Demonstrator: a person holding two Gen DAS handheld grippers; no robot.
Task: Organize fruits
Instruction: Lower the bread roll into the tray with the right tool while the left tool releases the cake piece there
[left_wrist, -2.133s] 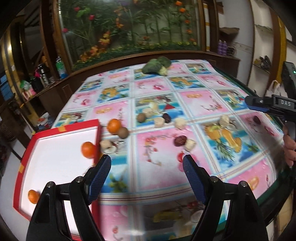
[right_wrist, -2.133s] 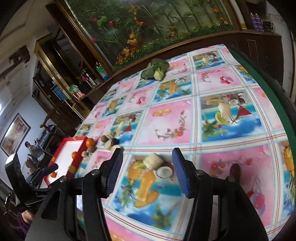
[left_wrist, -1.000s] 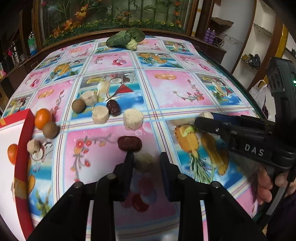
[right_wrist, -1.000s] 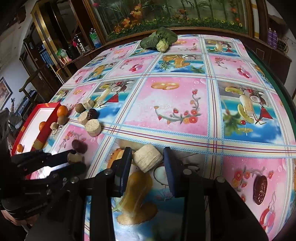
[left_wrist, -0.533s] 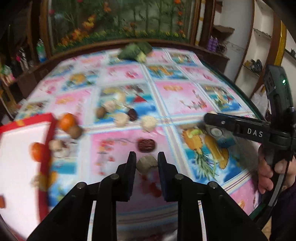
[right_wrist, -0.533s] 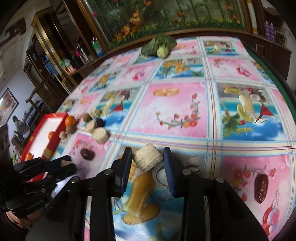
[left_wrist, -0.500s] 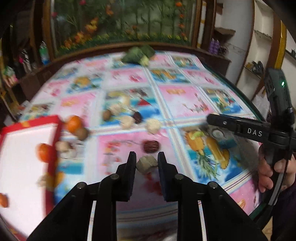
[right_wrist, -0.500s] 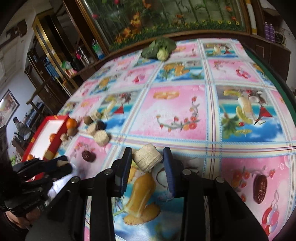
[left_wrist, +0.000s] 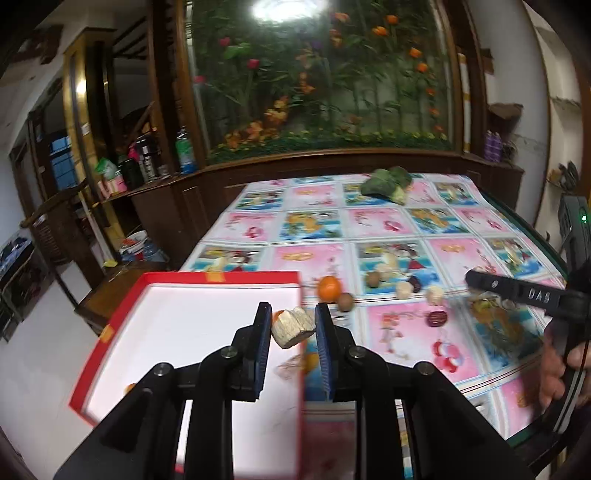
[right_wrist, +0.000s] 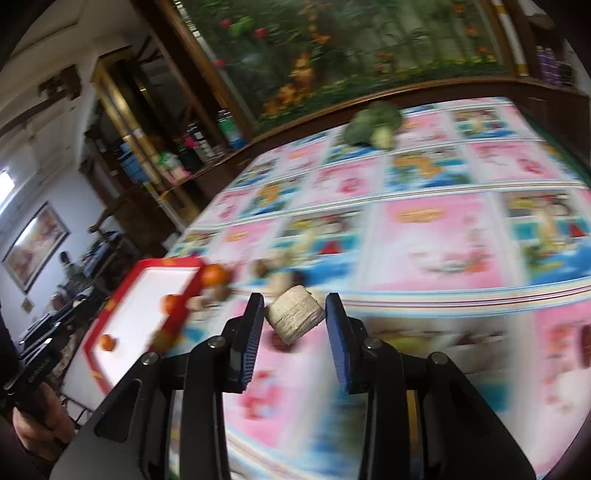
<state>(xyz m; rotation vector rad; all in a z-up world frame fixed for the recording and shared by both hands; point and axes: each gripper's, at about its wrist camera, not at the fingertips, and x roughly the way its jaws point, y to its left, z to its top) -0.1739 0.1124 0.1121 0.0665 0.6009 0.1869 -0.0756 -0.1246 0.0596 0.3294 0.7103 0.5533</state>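
My left gripper (left_wrist: 291, 325) is shut on a pale beige fruit chunk (left_wrist: 293, 326) and holds it above the right rim of the red tray (left_wrist: 221, 277) with a white floor. My right gripper (right_wrist: 295, 319) is shut on a pale cylinder-shaped fruit piece (right_wrist: 295, 317), lifted above the table; that view is blurred. An orange (left_wrist: 328, 288), a brown round fruit (left_wrist: 345, 302), a dark red date (left_wrist: 437, 317) and several pale chunks (left_wrist: 402, 290) lie on the tablecloth right of the tray. Two oranges (right_wrist: 170, 303) lie in the tray.
The table has a pink and blue fruit-print cloth (left_wrist: 391, 221). A green leafy vegetable (left_wrist: 388, 182) lies at the far end. The right gripper's body (left_wrist: 524, 295) shows at the right in the left wrist view. Wooden cabinets (left_wrist: 159, 199) stand beyond the table.
Both grippers closed on their fruit pieces and lifted them. The left one swung left over the tray's rim; the right one is moving left towards the tray.
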